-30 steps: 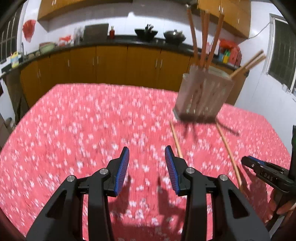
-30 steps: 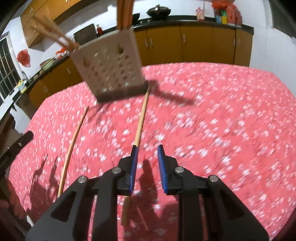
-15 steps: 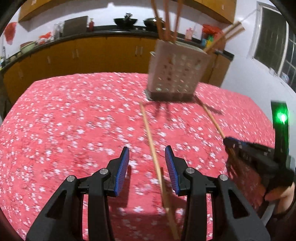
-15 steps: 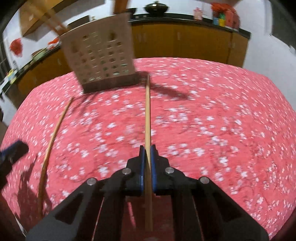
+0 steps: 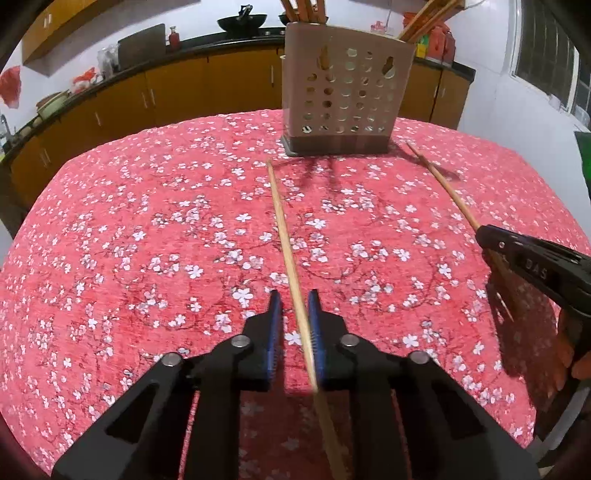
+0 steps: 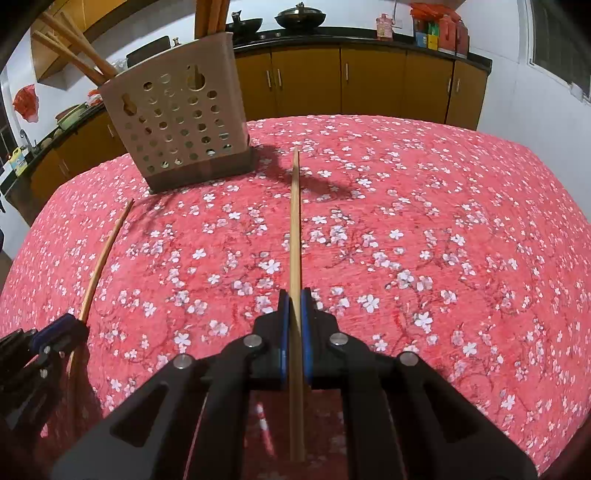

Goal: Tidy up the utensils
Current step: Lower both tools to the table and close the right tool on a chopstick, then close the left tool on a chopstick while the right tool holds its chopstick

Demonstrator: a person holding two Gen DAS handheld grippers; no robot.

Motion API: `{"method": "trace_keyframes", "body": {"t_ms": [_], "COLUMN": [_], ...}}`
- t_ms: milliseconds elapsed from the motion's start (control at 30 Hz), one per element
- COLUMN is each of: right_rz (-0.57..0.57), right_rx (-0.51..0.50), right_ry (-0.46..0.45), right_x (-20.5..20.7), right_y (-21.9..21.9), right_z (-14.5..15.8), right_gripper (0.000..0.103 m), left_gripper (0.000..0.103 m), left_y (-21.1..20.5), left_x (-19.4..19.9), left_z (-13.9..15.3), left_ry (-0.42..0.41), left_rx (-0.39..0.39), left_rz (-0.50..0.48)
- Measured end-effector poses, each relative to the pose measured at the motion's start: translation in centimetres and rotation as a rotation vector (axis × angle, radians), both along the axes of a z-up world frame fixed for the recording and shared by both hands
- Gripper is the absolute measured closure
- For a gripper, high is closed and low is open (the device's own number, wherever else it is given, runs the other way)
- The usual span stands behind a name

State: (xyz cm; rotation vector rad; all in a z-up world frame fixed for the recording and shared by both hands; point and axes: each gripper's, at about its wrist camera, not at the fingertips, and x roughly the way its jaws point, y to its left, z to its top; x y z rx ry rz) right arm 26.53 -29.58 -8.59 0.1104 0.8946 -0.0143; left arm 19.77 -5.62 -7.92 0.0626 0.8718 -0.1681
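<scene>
- Surface: red cloth with white blossoms; wooden kitchen cabinets behind.
- Left gripper: jaws have just been closing around a slim wooden chopstick.
- Perforated beige holder: upright at the far edge, holding chopsticks.
- Right gripper: clamped on a second chopstick; open cloth to its right.

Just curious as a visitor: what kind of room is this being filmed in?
Most likely a home kitchen: wooden cabinets under a dark counter, woks sitting on it, and a table with a red flowered cloth holding a perforated chopstick holder.
</scene>
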Motion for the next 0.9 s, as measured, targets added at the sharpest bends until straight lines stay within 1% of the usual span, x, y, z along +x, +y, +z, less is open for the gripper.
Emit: {"method": "trace_keyframes", "body": {"t_ms": [33, 133, 233, 400, 633, 900], "right_rz": [0.002, 0.014, 0.030, 0.039, 0.024, 0.024], "right_rx": [-0.002, -0.008, -0.012, -0.027, -0.037, -0.028], "right_ry": [0.000, 0.001, 0.002, -0.001, -0.006, -0.007], "right_x": [0.0, 0.0, 0.0, 1.1, 2.3, 2.4], "right_y": [0.0, 0.4, 0.7, 1.4, 1.3, 0.9], "right_z": [0.0, -0.1, 0.0, -0.1, -0.3, -0.3], "right_gripper": [0.095, 0.095, 0.095, 0.095, 0.095, 0.095], "left_gripper": [0.094, 0.095, 0.096, 0.096, 0.096, 0.095], "left_y": [0.1, 0.9, 2.2, 4.2, 5.8, 5.9], "left_x": [0.0, 0.6, 1.9, 4.2, 5.7, 5.8], "left_z": [0.0, 0.1, 0.1, 0.2, 0.4, 0.4], "left_ry": [0.001, 0.009, 0.017, 0.005, 0.004, 0.008], "left_rx": [0.000, -0.001, 0.002, 0.037, -0.008, -0.034], "left_rz": [0.002, 0.008, 0.034, 0.090, 0.113, 0.114]}}
